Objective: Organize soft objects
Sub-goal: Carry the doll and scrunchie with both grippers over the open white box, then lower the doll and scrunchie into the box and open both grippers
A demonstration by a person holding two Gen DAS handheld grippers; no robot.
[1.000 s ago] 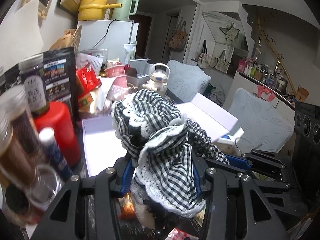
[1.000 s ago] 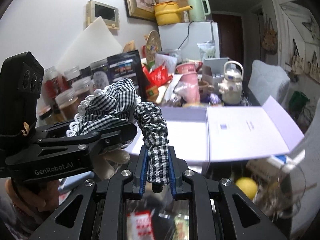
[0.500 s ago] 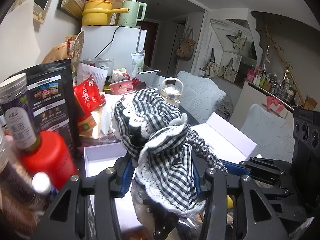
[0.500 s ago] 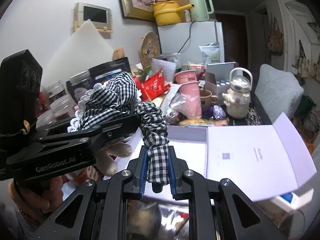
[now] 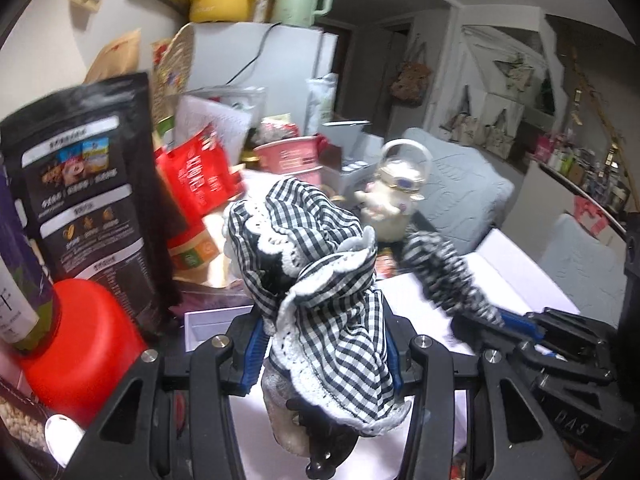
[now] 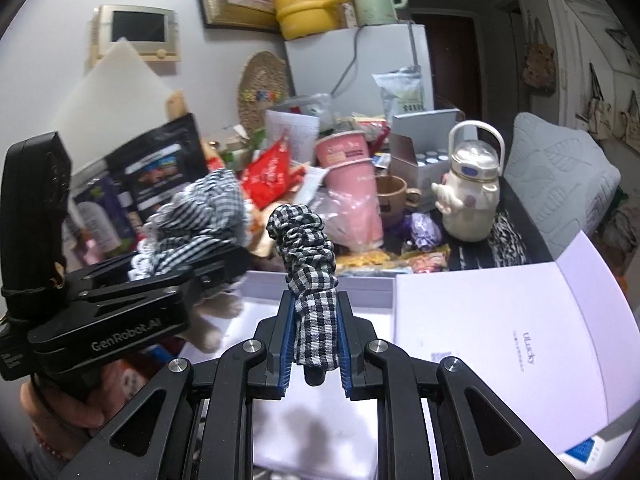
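My left gripper is shut on a plush toy dressed in black-and-white gingham with white lace trim; the toy also shows at the left of the right wrist view. My right gripper is shut on a gingham scrunchie, which also shows blurred in the left wrist view. The scrunchie is apart from the toy. Both are held above an open white box with its lid flipped to the right.
Clutter lines the far side: a black snack bag, red jar, red packet, pink cup, brown mug, cream kettle-shaped bottle. A white fridge stands behind. Grey cushions lie at the right.
Both grippers have moved forward over the box. The scrunchie has come off the toy and now sits apart, to its right.
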